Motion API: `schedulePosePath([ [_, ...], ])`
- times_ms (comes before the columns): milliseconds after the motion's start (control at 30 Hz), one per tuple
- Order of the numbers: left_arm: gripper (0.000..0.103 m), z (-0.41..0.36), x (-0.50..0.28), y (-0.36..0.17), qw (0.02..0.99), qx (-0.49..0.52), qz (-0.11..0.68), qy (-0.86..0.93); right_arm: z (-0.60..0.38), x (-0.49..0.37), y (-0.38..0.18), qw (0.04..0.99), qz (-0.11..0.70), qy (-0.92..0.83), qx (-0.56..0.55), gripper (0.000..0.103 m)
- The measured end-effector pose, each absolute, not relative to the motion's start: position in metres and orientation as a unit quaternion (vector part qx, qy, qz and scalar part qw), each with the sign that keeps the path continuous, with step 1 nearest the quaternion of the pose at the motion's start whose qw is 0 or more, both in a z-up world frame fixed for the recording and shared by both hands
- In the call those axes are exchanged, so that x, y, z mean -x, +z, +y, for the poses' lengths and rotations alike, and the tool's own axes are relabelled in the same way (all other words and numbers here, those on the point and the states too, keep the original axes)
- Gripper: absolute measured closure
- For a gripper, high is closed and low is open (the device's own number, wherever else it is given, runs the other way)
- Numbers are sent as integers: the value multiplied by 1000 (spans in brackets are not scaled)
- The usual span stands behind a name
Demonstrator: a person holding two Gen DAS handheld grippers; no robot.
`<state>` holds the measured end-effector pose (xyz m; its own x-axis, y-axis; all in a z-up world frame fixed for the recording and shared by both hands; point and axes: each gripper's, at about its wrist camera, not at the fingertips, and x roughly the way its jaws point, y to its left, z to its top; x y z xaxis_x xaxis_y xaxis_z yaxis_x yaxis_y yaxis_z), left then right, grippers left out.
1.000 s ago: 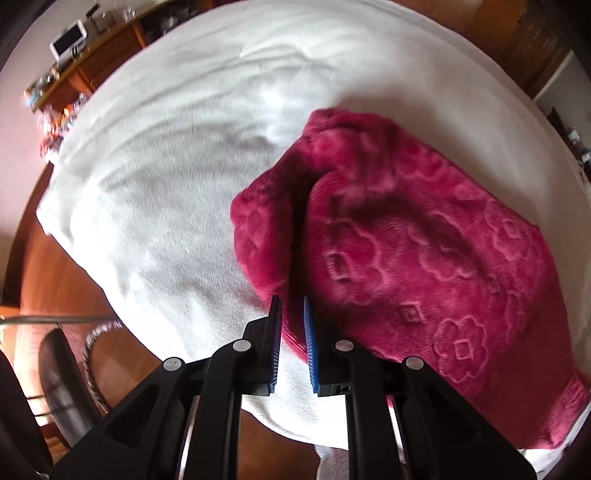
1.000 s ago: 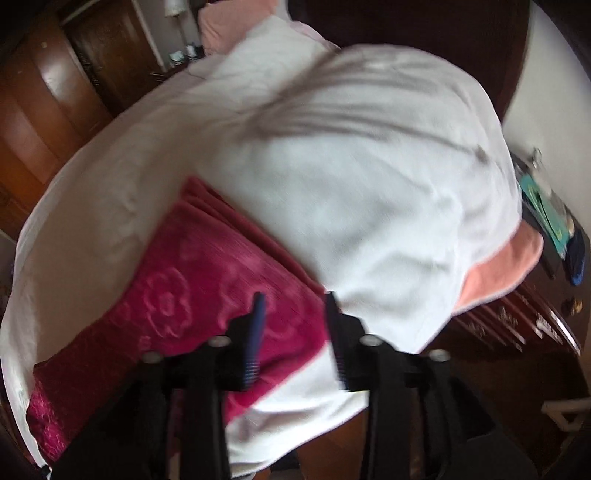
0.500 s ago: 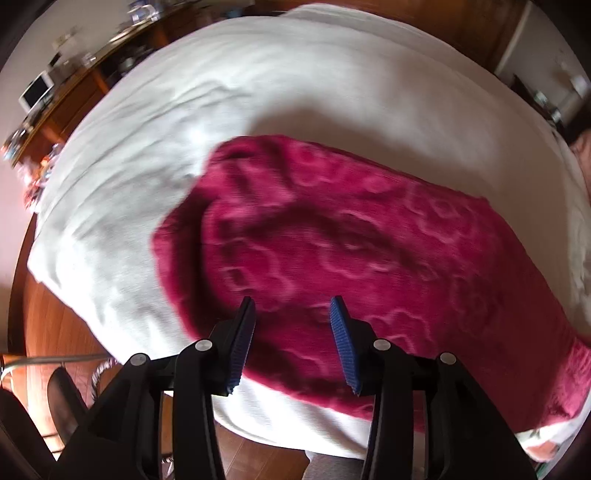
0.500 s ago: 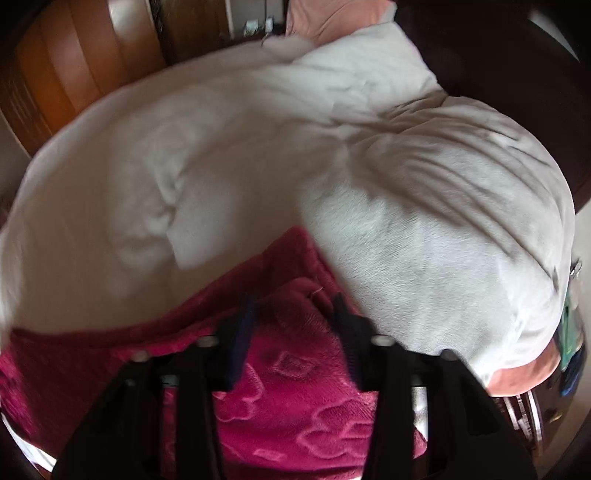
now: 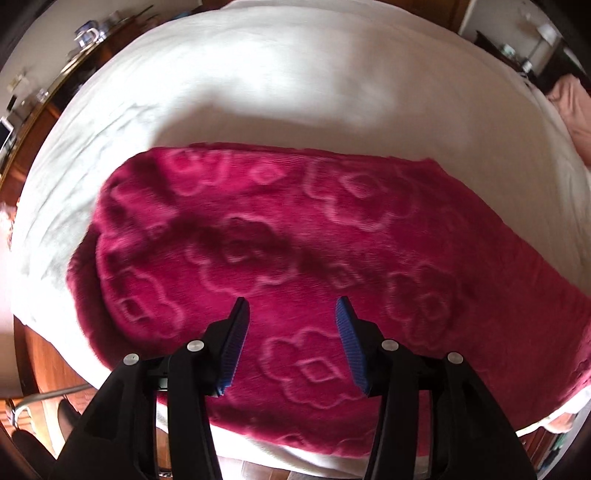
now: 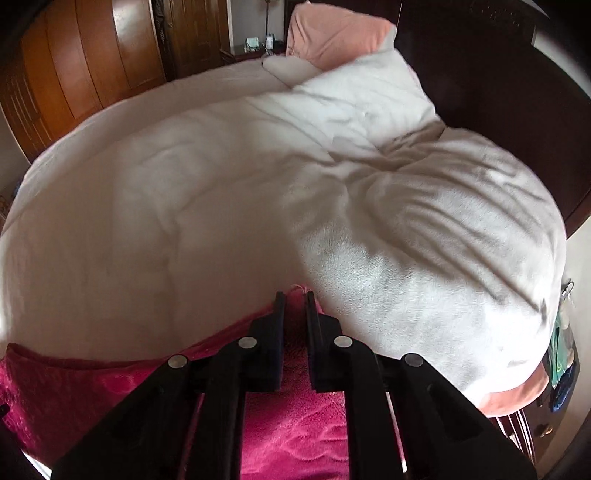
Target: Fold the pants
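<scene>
plush crimson fleece pants point(image 5: 332, 236) with embossed flowers; soft matt white duvet point(image 6: 184, 206); glossy wood wardrobe point(image 6: 85, 62).

pants point(image 5: 332, 236) flat on bed point(image 5: 280, 81), along its near edge | left tool point(image 5: 291, 314) above pants' middle | right tool point(image 6: 295, 299) at pants' far edge, cloth between its jaws | pillows point(image 6: 343, 33) at bed's far end

pants point(image 5: 332, 258) cut off at right edge, dresser clutter point(image 5: 85, 35) perhaps bottles, blurred
</scene>
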<state>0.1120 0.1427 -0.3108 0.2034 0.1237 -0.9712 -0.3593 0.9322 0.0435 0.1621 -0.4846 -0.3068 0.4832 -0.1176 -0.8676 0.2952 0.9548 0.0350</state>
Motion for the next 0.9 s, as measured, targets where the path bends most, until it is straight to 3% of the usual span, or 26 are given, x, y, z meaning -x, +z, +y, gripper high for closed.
schedulePosePath([
  [67,54,135,-119,-314,768,87,616,151,-487,-171,-325,848,509,-123,-83,92],
  [133,54,126,-127,-316,768,80,619,142,-485,-173,-332,843,518,-119,-80,81],
  [200,54,119,-133,-315,771,75,619,133,-489,-170,-326,847,510,-124,-85,63],
  [433,54,101,-147,-311,777,66,616,114,-472,-120,-279,879,463,-78,-87,62],
  [633,54,81,-150,-318,770,60,627,99,-422,-91,-331,840,542,33,-18,62],
  [900,54,64,-149,-328,765,41,637,84,-483,-77,-374,809,588,-10,-7,66],
])
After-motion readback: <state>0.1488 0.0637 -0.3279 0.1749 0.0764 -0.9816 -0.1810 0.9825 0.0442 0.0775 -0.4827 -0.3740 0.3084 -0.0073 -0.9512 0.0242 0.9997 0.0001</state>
